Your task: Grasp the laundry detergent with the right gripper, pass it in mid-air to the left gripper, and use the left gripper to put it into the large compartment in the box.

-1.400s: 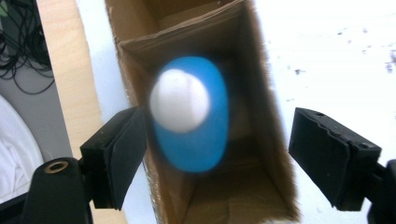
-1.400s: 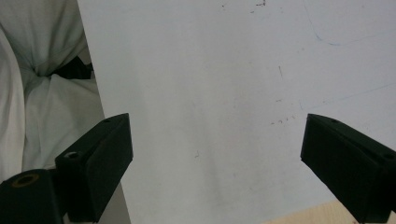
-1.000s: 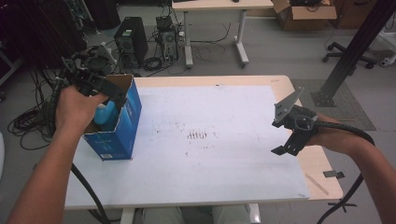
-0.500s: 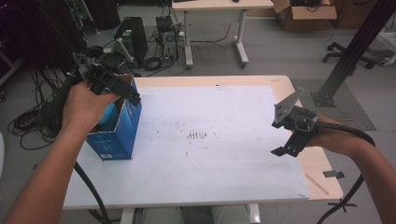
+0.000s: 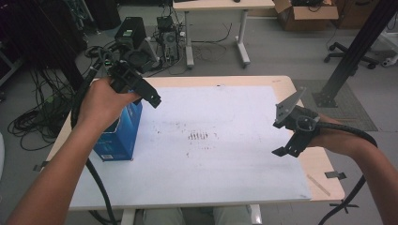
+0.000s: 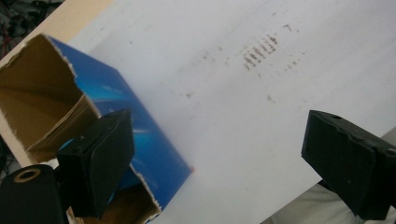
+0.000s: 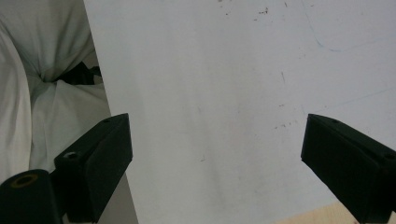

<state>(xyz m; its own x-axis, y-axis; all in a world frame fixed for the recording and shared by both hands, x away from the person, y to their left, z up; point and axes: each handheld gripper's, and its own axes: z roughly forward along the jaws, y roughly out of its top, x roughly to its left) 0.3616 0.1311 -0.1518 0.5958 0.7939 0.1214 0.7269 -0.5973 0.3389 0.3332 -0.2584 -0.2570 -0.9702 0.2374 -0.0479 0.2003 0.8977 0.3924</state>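
high view: the left gripper hangs at upper left above the blue box, the right gripper at right over the white sheet; left gripper view: jaws spread wide, empty, the box torn open at left; right gripper view: jaws likewise wide apart over the sheet.

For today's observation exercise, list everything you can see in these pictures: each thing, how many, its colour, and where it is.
Box: one, blue, open top torn, brown inside, left side of the table.
White sheet: one, with dark smudges at its middle, covering most of the table.
Table: one, light wood.
Computer towers: two, dark, floor beyond the table.
Cardboard box: one, brown, far floor.
Left gripper: one, black, open, above the blue box.
Right gripper: one, black, open, over the table's right edge.
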